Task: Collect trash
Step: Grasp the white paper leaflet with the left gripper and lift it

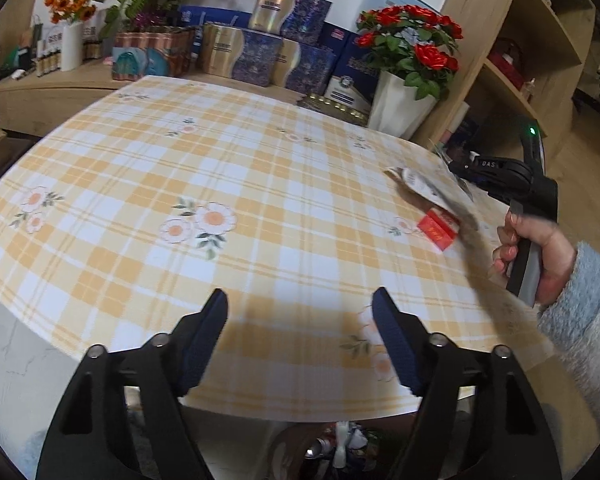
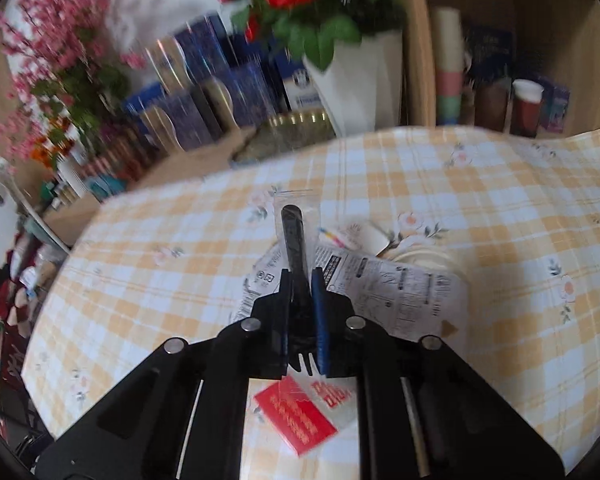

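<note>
In the right wrist view my right gripper [image 2: 301, 276] is shut on a black plastic fork [image 2: 294, 232] in a clear wrapper, the handle pointing forward and the tines back toward the camera. Under it on the yellow checked tablecloth [image 2: 480, 208] lie a white printed wrapper [image 2: 400, 292], a red packet [image 2: 296, 412] and a pale paper cup [image 2: 420, 258]. My left gripper [image 1: 300, 296] hangs open over the near edge of the table with nothing between its fingers. Seen from there, a blurred wrapper [image 1: 432, 192] and the red packet [image 1: 438, 232] sit at the right, beside the person's hand [image 1: 540, 256].
Blue and gold boxes [image 1: 260, 52], a white pot of red roses [image 1: 400, 108] and other flower pots line the low wooden counter behind the table. A wooden shelf unit [image 1: 512, 60] stands at the right. Below the table's near edge sits a brown bin with wrappers [image 1: 340, 448].
</note>
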